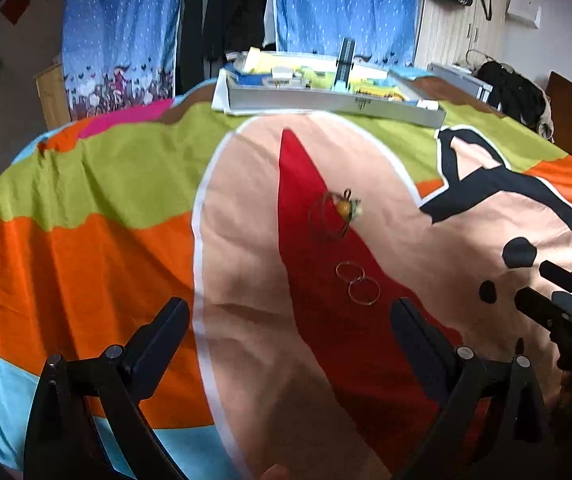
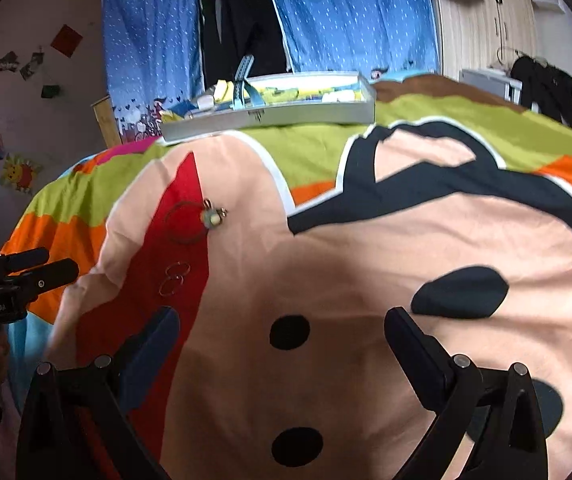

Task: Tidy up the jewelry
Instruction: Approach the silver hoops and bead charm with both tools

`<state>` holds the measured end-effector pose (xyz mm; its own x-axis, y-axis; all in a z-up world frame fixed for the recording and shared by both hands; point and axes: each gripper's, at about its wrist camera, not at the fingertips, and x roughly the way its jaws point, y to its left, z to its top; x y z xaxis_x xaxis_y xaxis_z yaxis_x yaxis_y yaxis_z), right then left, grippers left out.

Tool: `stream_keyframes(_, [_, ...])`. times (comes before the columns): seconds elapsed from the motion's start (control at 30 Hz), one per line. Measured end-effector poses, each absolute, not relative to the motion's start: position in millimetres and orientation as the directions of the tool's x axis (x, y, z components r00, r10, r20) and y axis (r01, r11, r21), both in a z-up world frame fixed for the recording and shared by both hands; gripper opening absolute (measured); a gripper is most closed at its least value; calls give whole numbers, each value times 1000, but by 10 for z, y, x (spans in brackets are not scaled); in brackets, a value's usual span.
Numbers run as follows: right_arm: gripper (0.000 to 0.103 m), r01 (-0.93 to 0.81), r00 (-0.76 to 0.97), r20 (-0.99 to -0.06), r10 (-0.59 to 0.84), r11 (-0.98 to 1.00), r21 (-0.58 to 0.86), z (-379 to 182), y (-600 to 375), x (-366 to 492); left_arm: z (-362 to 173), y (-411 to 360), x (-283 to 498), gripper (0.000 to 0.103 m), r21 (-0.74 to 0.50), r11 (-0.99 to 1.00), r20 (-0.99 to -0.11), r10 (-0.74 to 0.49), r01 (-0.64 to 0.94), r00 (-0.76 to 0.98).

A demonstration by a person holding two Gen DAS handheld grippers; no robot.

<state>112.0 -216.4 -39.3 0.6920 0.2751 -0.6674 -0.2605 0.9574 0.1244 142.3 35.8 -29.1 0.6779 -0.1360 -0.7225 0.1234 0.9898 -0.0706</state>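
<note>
Both cameras sit low over the bed [image 1: 134, 184], looking forward between their own tongs toward the blue curtain [image 2: 350, 16]. The left view is nearer to the hoop rings [image 1: 358, 283]; the right view stands further right. Both share the rings [image 2: 174, 278], the bracelet [image 1: 336, 216] and the grey tray [image 2: 286, 114].

A bed [image 1: 86, 184] carried everything, covered by a bright printed sheet in bands of green, orange, pale blue and peach with a red wedge and black shapes. On the red wedge lay a thin wire bangle [image 1: 328, 218] with a small yellow charm at its rim, and nearer the camera two small metal rings [image 1: 358, 282] lay touching each other. At the far edge rested a shallow grey tray [image 1: 326, 104] holding assorted small items.
</note>
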Motion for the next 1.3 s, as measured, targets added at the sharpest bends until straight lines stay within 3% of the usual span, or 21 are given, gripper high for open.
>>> stream_keyframes(0.57, [103,-244,653,-710,264,961,134,-609,-2098,1265,-434,453,1604,98,-94,992,-755,-128,87,643])
stream_keyframes(0.8, [103,-269,626,-731,271,955,124,-657,-2005,1409,-419,584,1814,98,-180,976,-738,-214,119,640])
stream_keyframes(1.1, [103,-363,584,-746,319,925,111,-674,-1772,1645,-458,593,2063,97,-194,955,-700,-294,223,651])
stream_keyframes(1.3, [103,-430,545,-767,337,898,89,-779,-1547,1801,-592,579,2269,83,-234,928,-704,-368,290,608])
